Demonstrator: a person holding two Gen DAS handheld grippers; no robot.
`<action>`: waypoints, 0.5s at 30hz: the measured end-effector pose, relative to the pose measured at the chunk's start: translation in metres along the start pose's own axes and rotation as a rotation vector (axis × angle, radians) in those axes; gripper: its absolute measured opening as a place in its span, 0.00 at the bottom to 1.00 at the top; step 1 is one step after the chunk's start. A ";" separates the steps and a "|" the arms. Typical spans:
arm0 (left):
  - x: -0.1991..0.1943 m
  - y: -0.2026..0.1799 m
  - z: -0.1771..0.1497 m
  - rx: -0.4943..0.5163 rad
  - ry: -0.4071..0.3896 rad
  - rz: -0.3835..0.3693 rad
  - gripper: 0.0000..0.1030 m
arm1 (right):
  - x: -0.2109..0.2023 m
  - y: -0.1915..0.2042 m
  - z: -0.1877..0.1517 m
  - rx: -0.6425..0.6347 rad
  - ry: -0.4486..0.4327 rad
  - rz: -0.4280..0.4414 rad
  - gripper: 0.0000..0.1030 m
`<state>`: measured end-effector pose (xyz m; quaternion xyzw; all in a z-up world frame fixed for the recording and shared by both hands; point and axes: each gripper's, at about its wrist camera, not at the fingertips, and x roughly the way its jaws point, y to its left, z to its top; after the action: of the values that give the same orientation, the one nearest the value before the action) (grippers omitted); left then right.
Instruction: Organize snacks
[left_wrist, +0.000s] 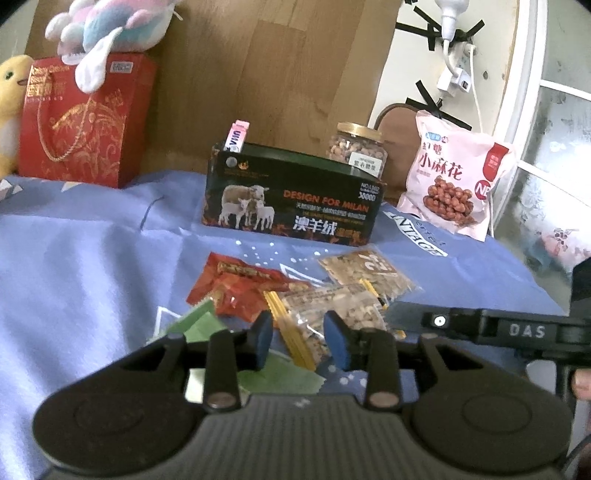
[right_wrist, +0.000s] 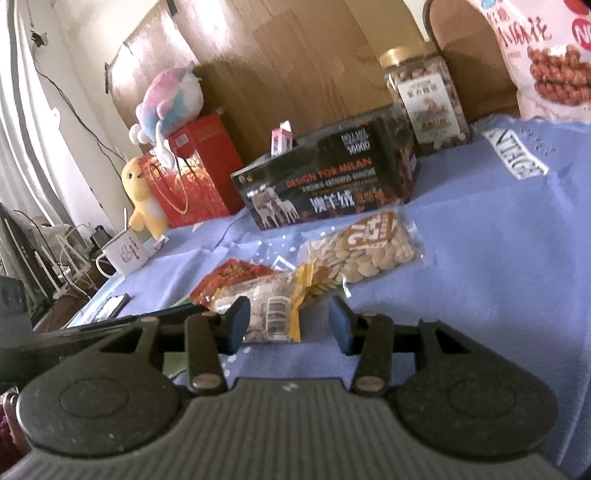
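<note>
L→R: red gift bag w/ plush on top, parked at back, prob not part of the sort. Dark box mid-cloth, top open; likely the bin for loose packs. Red packet, clear nut packet + bean packet lie overlapping just in front of it. Left gripper jaws apart over the nut packet, nothing held. Right gripper also apart, straddling the same packet's end. Jar half hidden behind box; green wrapper cut off by the fingers. Labels blurry.
</note>
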<state>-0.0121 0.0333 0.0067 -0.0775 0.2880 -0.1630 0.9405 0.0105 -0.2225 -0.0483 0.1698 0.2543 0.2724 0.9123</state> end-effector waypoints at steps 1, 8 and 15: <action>0.000 -0.001 0.001 0.000 0.012 -0.010 0.31 | 0.001 -0.001 0.000 0.008 0.009 0.001 0.49; 0.003 -0.014 0.011 0.064 0.060 -0.022 0.49 | 0.004 -0.003 0.002 0.009 0.020 0.011 0.49; 0.016 -0.004 0.026 -0.007 0.258 -0.094 0.49 | 0.007 -0.004 0.005 0.016 0.044 0.030 0.49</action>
<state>0.0147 0.0250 0.0211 -0.0727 0.4031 -0.2144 0.8867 0.0198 -0.2231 -0.0487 0.1746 0.2740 0.2878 0.9009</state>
